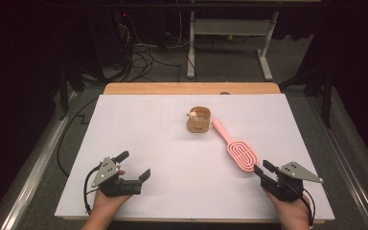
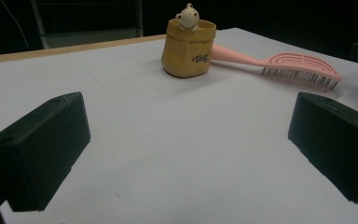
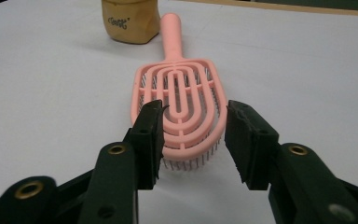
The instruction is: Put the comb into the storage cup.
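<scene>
- The right gripper sits near the front right corner of the table, with a hand holding it from behind.
- Its two black jaws are partly apart. They are not squeezing anything.
- In the right gripper view the jaws stand on each side of the round end of the pink brush. The brush end lies between the jaw tips. I cannot tell if a jaw touches the brush.
- The brush lies flat on the table, bristles down. It lies slantwise on the right half of the table. Its handle points to the far side and ends just beside the little yellow cup.
- The cup stands upright near the middle of the table, a bit toward the far edge. A small toy animal peeks over its rim.
- The left gripper rests near the front left corner, held by the other hand.
- Its jaws are wide apart, with just bare table between them. It is well apart from the brush and the cup.
</scene>
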`<state>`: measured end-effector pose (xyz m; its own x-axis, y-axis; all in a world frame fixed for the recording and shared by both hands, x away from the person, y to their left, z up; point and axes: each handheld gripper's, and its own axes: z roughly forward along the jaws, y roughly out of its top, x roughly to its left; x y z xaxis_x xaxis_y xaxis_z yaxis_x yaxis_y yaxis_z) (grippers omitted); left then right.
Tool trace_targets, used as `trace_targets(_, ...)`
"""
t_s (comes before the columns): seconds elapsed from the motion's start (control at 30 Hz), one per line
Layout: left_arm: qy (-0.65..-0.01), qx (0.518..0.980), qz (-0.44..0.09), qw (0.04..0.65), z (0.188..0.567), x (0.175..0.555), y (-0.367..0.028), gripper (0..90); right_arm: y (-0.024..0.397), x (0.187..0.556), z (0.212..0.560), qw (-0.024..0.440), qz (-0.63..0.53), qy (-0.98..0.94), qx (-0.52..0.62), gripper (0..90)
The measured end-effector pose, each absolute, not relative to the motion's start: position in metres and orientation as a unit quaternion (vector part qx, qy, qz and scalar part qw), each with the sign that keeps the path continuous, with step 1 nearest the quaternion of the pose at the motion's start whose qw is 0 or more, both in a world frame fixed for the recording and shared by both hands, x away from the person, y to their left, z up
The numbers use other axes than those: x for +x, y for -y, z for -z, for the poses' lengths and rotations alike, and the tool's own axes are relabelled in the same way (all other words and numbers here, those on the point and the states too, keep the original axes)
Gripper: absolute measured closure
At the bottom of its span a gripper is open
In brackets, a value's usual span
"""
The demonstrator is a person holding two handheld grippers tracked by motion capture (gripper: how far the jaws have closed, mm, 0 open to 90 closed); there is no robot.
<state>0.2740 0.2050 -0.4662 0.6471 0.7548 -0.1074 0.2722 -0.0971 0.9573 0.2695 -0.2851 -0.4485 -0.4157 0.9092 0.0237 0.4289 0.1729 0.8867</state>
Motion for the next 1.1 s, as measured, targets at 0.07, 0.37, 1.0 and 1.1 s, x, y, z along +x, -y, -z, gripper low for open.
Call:
trace_targets(0.07,-0.361,0.710,-0.213,0.566,0.4661,0.2739,-0.2049,0.0,0.2858,0.2697,0.4487,0.272,-0.442,-0.716,0.468,56.3)
trace_targets(0.37,-0.360,0.710,-0.213,0.566,0.4661,0.2740,-0.2053,0.0,0.2857,0.2725,0.4510,0.265,-0.437,-0.723,0.466,32.8)
trace_targets(1.0,-0.358,0.710,-0.211,0.569,0.4657,0.2748,-0.2046,0.0,0.2781,0.2755,0.4518,0.263,-0.421,-0.733,0.465,0.3)
trace_targets(1.1,-0.356,0.714,-0.210,0.566,0.4661,0.2758,-0.2040,0.0,0.2773,0.2767,0.4486,0.253,-0.421,-0.732,0.472,0.2)
